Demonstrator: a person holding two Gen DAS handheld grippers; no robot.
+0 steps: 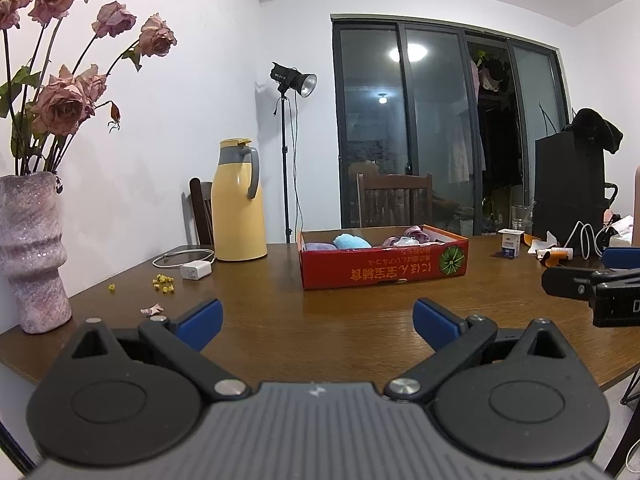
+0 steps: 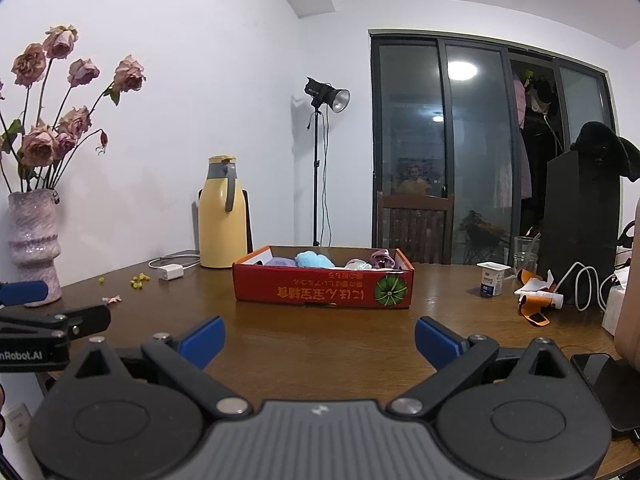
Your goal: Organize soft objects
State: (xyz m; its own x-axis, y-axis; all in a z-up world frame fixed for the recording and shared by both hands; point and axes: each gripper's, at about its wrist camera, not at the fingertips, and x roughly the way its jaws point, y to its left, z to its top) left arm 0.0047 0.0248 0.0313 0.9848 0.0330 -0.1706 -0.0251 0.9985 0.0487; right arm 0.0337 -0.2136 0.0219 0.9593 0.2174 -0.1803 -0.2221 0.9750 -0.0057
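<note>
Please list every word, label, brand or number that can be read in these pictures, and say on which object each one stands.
"nRobot.AI": white letters on the black body of the left gripper, cut off at the picture's edge.
"D": one white letter on the right gripper, the rest out of frame.
Yellow East Asian characters, upside down, on the red box: too distorted to quote.
Print on the small white cup: too small to read.

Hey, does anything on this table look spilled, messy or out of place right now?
Yes: small yellow bits and a fallen pink petal lie loose on the table near the vase. Torn orange wrapping litters the right side.
</note>
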